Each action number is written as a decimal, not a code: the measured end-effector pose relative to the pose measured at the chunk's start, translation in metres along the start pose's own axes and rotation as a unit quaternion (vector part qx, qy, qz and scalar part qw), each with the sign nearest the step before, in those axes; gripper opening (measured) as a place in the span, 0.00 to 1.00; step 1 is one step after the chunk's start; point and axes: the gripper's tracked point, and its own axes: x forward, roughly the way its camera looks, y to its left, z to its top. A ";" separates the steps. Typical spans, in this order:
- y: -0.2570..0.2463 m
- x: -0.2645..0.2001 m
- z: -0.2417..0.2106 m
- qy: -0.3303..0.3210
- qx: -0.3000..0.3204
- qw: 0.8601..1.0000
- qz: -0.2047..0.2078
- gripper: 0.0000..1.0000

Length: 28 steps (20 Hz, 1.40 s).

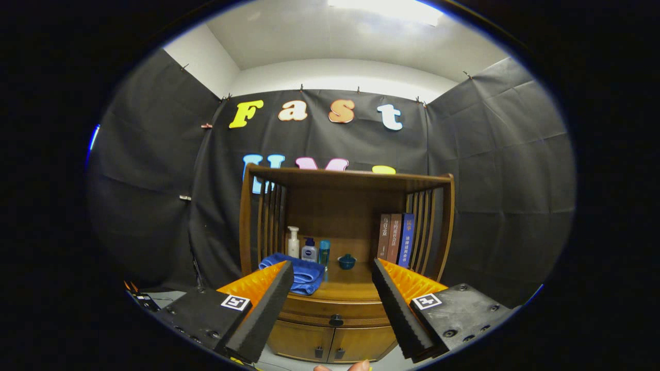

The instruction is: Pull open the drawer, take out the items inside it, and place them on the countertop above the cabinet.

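A wooden cabinet (pixel 345 206) with slatted sides stands ahead against the booth wall. Its drawer (pixel 335 312) is shut, with a dark round knob (pixel 336 320) at the middle of its front. The countertop (pixel 350 291) lies just above the drawer. My gripper (pixel 332 268) is open, its fingers spread wide with nothing between them. The drawer and knob show in the gap between the fingers, some way beyond the tips. What the drawer holds is hidden.
On the countertop lie a folded blue towel (pixel 301 273), three bottles (pixel 308 250) and a small blue lidded pot (pixel 346 262). Three books (pixel 396 238) stand at the right. Two small doors (pixel 330 342) sit below the drawer. A fingertip (pixel 361 366) shows at the bottom.
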 end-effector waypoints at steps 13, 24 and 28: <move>-0.004 0.082 -0.215 0.128 0.023 0.991 -0.024 0.99; -0.017 0.148 -0.316 0.180 0.044 0.982 -0.034 0.92; -0.017 0.154 -0.312 0.171 0.043 0.984 -0.035 0.57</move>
